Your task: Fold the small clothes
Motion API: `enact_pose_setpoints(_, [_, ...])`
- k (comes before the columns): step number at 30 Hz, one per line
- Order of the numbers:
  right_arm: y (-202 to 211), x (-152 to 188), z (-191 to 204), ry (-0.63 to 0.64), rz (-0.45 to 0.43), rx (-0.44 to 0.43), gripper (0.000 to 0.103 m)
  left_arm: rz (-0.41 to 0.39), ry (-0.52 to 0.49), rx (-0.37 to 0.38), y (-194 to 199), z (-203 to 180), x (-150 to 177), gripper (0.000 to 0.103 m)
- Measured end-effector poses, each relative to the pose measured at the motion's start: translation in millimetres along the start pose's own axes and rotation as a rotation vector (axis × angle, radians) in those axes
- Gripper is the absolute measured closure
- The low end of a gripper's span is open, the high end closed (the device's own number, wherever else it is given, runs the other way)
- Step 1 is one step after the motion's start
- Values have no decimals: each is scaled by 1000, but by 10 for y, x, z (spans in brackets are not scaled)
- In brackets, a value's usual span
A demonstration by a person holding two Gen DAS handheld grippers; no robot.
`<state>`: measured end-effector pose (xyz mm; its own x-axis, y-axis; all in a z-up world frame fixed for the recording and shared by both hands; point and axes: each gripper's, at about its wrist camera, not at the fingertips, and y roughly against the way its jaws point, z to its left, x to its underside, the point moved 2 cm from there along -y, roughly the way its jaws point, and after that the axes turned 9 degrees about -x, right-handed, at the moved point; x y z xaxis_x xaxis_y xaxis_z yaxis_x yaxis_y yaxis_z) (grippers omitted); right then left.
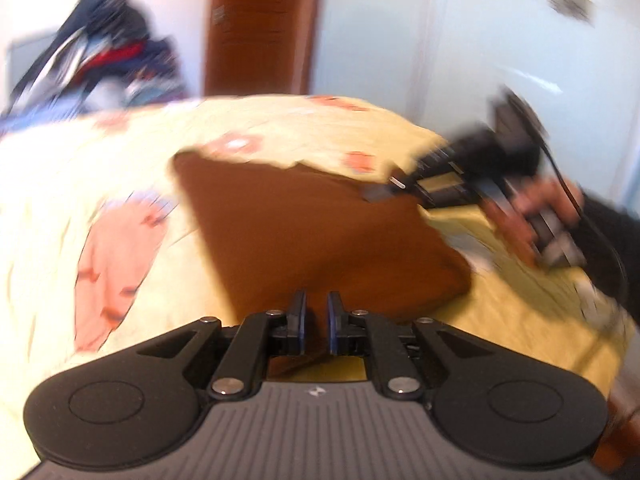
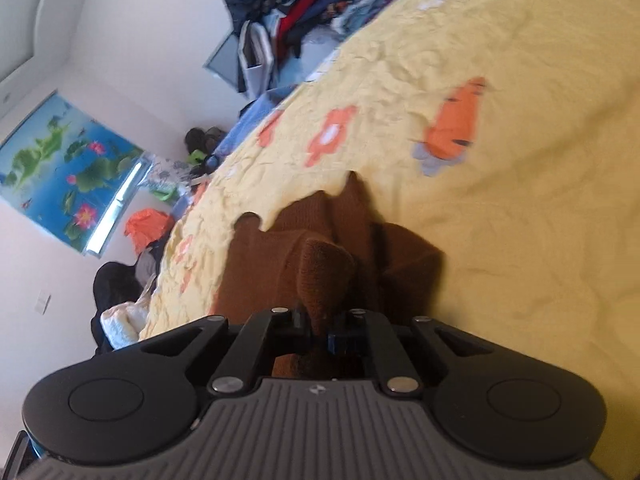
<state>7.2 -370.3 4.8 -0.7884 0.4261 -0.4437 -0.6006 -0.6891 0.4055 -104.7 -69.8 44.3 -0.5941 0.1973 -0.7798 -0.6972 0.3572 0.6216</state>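
Pinching a brown knitted garment (image 2: pixel 280 272) on the yellow patterned bed (image 2: pixel 520 200), both grippers' fingers (image 1: pixel 334 320) are risking slippage from shallow bites.

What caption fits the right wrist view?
Right tongs shut on a bunched edge of the brown garment on the yellow bedspread.

Serving as the support: a bed (image 2: pixel 520 208) under a wrinkled yellow cover with orange carrot and flower prints. Lying directly on it, a brown knitted garment (image 1: pixel 304 232), partly bunched; sitting at the far end, a heap of dark mixed clothes (image 2: pixel 304 12).
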Motion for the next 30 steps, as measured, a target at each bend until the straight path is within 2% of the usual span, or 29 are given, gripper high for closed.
enact_pose_setpoints(1, [-30,26,-57,-9,13,17,88,23,59,1,-67,134,-43,93])
enact_pose_setpoints(2, [-31,40,-87,-38,7,-6,80,38,121,5,-114,266,-94,93])
enact_pose_setpoints(3, [-11,42,-83,-67,10,-30,64,42,182,11,-153,386,-145,93])
enact_pose_setpoints(4, [21,20,-47,-79,8,-49,54,47,259,16,-206,529,-209,93])
enact_pose_setpoints(6, [161,-54,61,-71,-58,-67,5,78,404,38,-350,805,-305,88])
enact_pose_setpoints(8, [299,-164,151,-19,-147,-39,0,124,535,73,-564,1028,-351,76])
enact_pose_setpoints(9, [279,-233,154,-10,-143,-21,0,149,585,84,-674,1106,-382,69])
enact_pose_setpoints(11, [120,-322,109,-19,-81,34,1,187,657,117,-937,1158,-454,64])
enact_pose_setpoints(12, [11,-336,88,-18,-43,52,3,210,678,132,-1043,1167,-489,57])
enact_pose_setpoints(13, [-102,-338,73,-15,-7,65,4,237,694,157,-1187,1159,-518,46])
enact_pose_setpoints(14, [-211,-310,47,-18,25,75,10,246,712,180,-1309,1140,-545,45])
enact_pose_setpoints(16, [-371,-232,29,-9,59,72,18,231,724,209,-1464,1101,-581,34])
enact_pose_setpoints(17, [-401,-199,47,25,51,70,33,229,717,209,-1523,1079,-622,34])
enact_pose_setpoints(18, [-410,-162,46,39,57,80,67,227,703,203,-1559,1059,-659,38])
enact_pose_setpoints(19, [-450,-143,6,26,65,103,73,227,674,180,-1591,1025,-697,69])
enact_pose_setpoints(20, [-446,-121,-40,0,44,81,73,234,620,146,-1578,985,-729,86])
enact_pose_setpoints(22, [-398,-61,-54,-18,13,53,74,198,550,98,-1555,946,-800,89])
enact_pose_setpoints(25, [-347,-23,58,10,-14,19,75,129,484,69,-1379,994,-902,91])
enact_pose_setpoints(27, [-390,-63,142,10,-28,-35,75,101,450,60,-1274,1081,-993,91])
enact_pose_setpoints(30, [-598,-171,286,17,-23,-90,75,53,408,-4,-1141,1293,-1147,91])
